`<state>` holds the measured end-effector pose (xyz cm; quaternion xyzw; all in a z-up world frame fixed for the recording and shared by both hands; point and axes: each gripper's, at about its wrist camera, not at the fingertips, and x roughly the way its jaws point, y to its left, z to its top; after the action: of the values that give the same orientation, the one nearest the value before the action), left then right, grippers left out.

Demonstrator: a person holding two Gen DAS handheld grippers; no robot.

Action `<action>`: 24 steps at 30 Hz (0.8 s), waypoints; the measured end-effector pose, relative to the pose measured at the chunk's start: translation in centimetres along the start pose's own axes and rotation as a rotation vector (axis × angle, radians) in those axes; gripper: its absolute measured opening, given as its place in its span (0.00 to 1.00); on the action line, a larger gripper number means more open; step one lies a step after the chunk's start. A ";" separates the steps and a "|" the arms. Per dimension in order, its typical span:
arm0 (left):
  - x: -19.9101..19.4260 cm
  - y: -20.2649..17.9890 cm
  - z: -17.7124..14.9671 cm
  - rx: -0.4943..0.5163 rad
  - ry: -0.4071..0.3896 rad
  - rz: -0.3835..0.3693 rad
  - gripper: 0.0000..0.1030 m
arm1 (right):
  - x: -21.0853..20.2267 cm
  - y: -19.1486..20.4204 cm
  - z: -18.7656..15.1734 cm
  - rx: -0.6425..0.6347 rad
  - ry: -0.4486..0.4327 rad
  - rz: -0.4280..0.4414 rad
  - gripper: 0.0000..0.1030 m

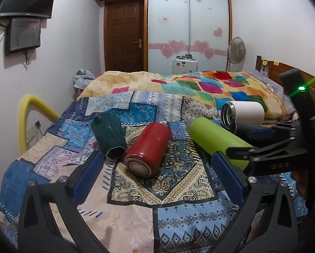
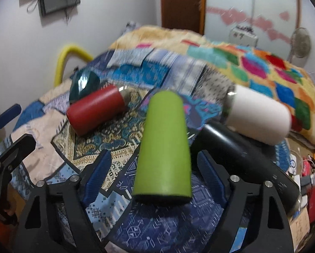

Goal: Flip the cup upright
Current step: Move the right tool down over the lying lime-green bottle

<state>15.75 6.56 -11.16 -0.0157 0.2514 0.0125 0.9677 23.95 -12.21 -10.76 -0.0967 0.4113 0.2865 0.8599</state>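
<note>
Several cups lie on their sides on the patterned bedspread. A lime green cup (image 2: 164,147) lies between the open blue fingers of my right gripper (image 2: 155,166), which straddles its base end without clamping. It also shows in the left wrist view (image 1: 216,141), with the right gripper (image 1: 261,141) at its near end. A red cup (image 1: 147,149) lies ahead of my left gripper (image 1: 157,168), which is open and empty. A dark green faceted cup (image 1: 110,136), a white cup (image 1: 244,113) and a black cup (image 2: 242,158) also lie flat.
A colourful quilt (image 1: 199,86) is heaped across the bed behind the cups. A yellow padded rail (image 1: 25,118) stands at the bed's left edge by the wall. A headboard (image 1: 284,71) and clutter (image 2: 305,175) are on the right.
</note>
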 end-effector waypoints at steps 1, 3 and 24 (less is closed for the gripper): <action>0.1 0.1 0.0 -0.001 0.000 -0.006 1.00 | 0.6 0.0 0.2 -0.010 0.033 0.003 0.71; 0.5 0.1 0.0 -0.003 0.000 -0.023 1.00 | 1.2 -0.2 0.6 -0.031 0.069 -0.015 0.72; 1.4 0.4 -0.5 -0.020 -0.001 -0.071 1.00 | 6.1 1.2 2.3 -0.032 0.228 0.059 0.65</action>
<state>16.74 7.02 -12.28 -0.0344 0.2499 -0.0193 0.9675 27.82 -7.82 -13.86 -0.1301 0.5044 0.3053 0.7971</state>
